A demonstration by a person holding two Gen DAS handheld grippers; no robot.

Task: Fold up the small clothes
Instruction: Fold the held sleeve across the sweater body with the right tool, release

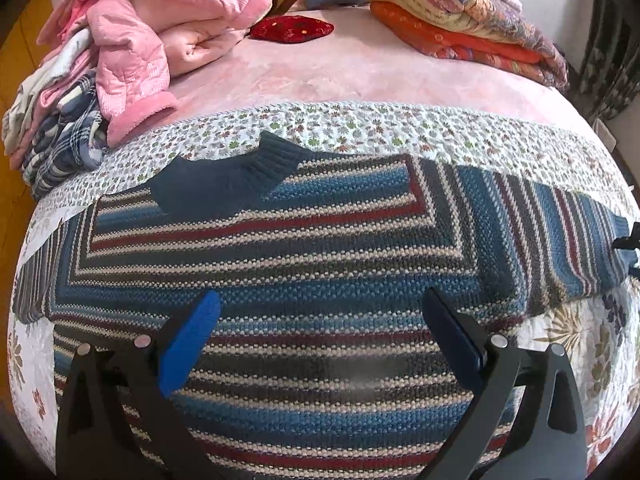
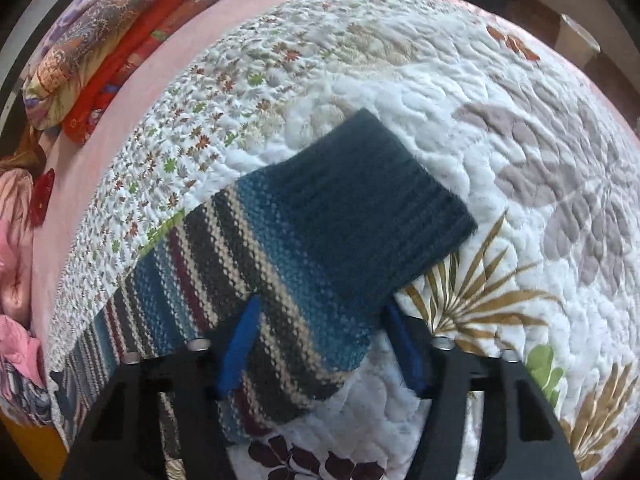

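A striped knit sweater in blue, grey, red and cream lies flat on the flowered quilt, its dark teal collar toward the far side. My left gripper hovers open over the sweater's body, blue pads spread wide, with nothing between them. In the right wrist view one sleeve stretches out over the quilt and ends in a dark teal ribbed cuff. My right gripper is open, one finger on each side of the sleeve just behind the cuff.
A heap of pink padded clothes over plaid garments sits at the back left of the bed. Folded orange and patterned quilts lie at the back right, with a red cushion between. A curtain hangs at the far right.
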